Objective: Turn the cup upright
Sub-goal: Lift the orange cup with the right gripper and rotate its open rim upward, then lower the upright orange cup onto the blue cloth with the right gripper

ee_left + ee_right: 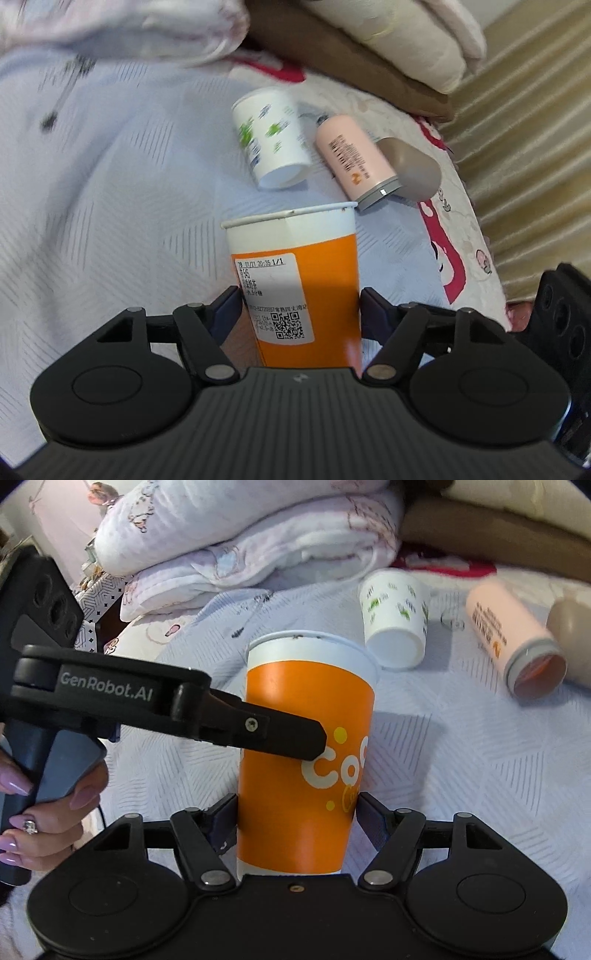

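An orange paper cup (295, 273) with a white rim and a printed label stands upright on the pale quilted bed cover; it also shows in the right wrist view (306, 760). My left gripper (299, 306) has its fingers on both sides of the cup and appears shut on it. My right gripper (297, 819) also has its fingers against both sides of the cup. The left gripper's finger (284, 734) crosses the cup's front in the right wrist view.
A white cup with green print (271, 136) lies on its side behind the orange cup, also in the right wrist view (395, 620). A pink flask (352, 158) and its beige cap (412, 166) lie to the right. Folded blankets (240, 542) are stacked behind.
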`<state>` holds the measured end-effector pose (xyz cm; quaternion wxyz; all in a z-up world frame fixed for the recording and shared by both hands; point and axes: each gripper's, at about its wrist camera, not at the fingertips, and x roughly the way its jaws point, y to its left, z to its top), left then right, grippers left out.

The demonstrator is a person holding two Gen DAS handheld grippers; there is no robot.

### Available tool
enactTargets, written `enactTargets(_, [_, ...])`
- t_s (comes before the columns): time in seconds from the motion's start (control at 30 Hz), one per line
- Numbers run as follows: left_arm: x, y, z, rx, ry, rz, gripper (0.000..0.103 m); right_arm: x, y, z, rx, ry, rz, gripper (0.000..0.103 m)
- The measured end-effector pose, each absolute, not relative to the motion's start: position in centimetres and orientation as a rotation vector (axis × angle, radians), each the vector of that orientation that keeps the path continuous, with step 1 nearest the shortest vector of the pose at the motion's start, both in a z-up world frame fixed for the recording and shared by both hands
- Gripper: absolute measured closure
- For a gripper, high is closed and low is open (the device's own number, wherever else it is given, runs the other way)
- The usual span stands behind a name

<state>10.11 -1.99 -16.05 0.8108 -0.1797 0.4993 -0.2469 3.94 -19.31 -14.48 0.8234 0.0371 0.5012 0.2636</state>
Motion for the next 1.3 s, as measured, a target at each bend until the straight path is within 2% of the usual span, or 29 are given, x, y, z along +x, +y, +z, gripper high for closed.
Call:
enactTargets(0.33, [8.7, -2.6, -13.7, -0.276, 0.939, -0.547, 0.036, 3.1, -17.4, -13.5, -0.093, 0.853, 0.500, 0.029])
enactTargets(0.8, [9.0, -1.3, -13.5, -0.327, 0.829, -0.504, 0.036, 3.1, -15.5, -14.7, -0.154, 0.599, 0.401, 0.029])
enactTargets(1.0, [8.9, -2.5, -13.4, -0.251, 0.767, -0.501, 0.036, 4.0, -15.5, -15.1, -0.193, 0.562, 0.387, 0.029])
enactTargets(1.3, [10.3, -2.0, -13.9, -0.253, 0.779, -0.473, 0.036, 5.5, -14.8, -16.3, -0.273, 0.532, 0.410, 0.029])
